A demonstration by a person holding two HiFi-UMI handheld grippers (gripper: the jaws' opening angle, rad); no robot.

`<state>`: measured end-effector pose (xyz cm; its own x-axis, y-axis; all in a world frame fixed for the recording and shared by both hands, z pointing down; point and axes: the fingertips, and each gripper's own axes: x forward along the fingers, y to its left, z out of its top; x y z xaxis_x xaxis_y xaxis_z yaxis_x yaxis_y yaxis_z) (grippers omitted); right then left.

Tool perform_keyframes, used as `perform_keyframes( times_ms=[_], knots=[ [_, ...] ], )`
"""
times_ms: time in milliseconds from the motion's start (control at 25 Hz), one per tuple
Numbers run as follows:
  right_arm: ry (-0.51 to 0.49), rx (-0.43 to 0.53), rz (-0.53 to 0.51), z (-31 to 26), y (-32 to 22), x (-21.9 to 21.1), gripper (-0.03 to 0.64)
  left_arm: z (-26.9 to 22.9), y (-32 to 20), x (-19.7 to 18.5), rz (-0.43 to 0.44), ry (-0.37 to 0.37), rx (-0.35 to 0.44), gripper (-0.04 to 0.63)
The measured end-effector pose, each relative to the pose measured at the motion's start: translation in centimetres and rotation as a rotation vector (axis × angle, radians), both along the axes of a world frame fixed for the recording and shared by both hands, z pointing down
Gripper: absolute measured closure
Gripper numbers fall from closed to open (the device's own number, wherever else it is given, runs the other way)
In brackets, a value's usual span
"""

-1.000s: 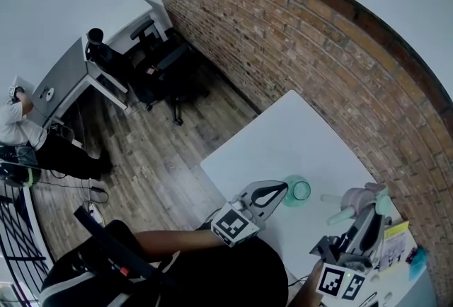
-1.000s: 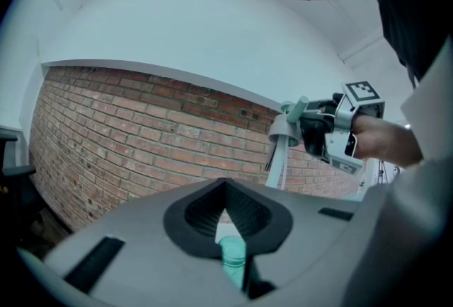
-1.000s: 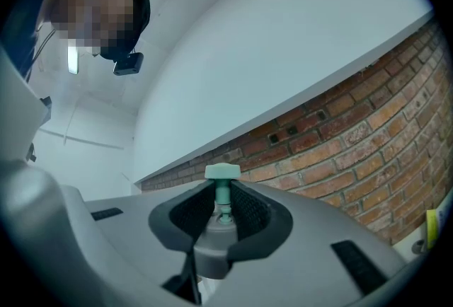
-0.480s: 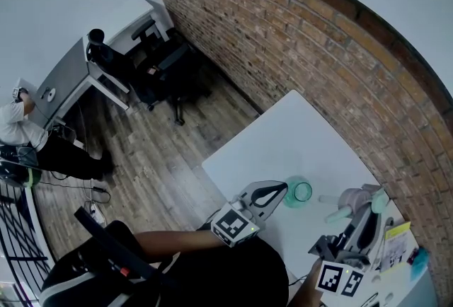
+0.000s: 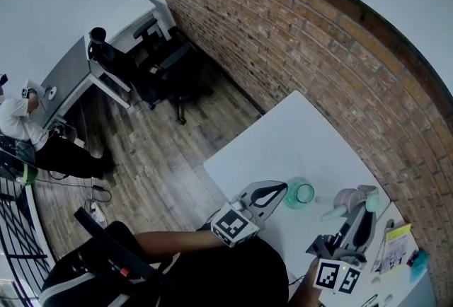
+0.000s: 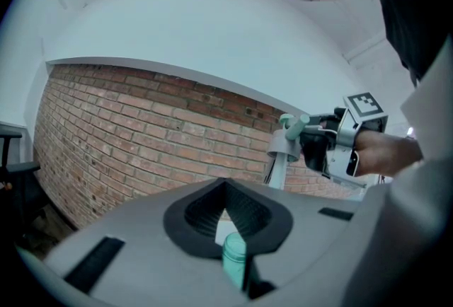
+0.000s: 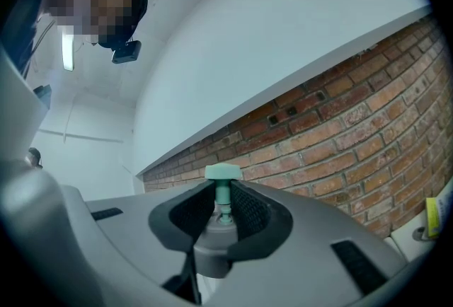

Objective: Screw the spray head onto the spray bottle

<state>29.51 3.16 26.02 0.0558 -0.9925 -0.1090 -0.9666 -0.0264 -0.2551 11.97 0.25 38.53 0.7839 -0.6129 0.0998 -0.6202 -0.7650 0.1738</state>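
Over the white table (image 5: 283, 139), near its front edge, left gripper (image 5: 282, 194) is clamped on the green spray bottle (image 5: 300, 192) (upright, mouth uncapped). Right gripper (image 5: 362, 205) grasps the spray head (image 5: 345, 201), which sits just right of the bottle, not touching it.

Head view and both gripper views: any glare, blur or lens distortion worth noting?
Head view: evenly lit, no glare, the brick wall bows from fisheye. Left gripper view: the spray bottle up close looks soft, corners dark. Right gripper view: the spray head is fairly sharp, corners vignetted.
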Motion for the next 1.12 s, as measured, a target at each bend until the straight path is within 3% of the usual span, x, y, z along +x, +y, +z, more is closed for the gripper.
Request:
perform_keyframes(
  times_ms=[1120],
  knots=[
    [-0.031, -0.122, 0.022, 6.2, -0.4, -1.7, 0.545, 0.4, -0.3, -1.4, 0.024, 0.004, -0.016, 0.595]
  ],
)
